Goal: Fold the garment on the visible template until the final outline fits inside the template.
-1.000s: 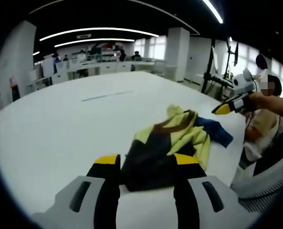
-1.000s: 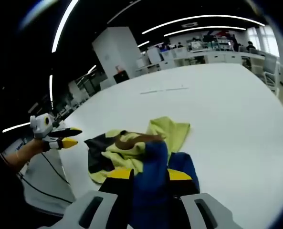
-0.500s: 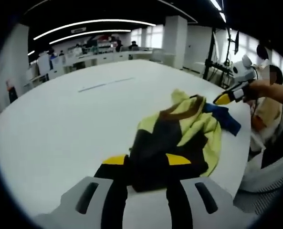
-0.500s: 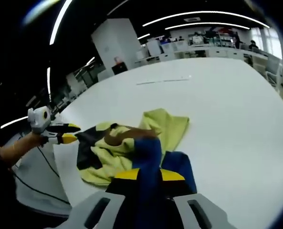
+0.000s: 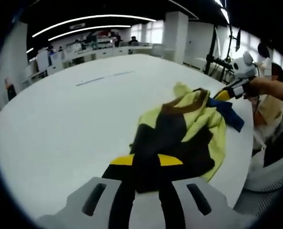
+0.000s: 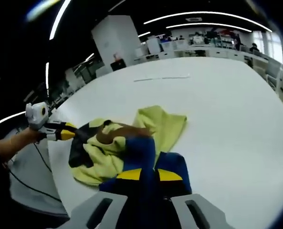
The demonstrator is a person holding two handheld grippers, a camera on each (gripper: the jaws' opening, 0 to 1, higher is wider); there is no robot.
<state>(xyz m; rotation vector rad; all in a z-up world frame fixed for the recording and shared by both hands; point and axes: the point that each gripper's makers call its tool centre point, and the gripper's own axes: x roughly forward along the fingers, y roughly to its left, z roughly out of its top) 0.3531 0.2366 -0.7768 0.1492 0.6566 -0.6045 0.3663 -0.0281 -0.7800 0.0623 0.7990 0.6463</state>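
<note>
Since a second ago we have closed both claws on the garment (image 5: 179, 129): left claw (image 5: 146, 160) now clenched on its dark hem, right claw (image 6: 142, 174) on its blue sleeve. It lies bunched at the table (image 5: 74, 114) edge.

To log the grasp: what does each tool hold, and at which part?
Left tool: garment, its dark part. Right tool: its blue part.
</note>
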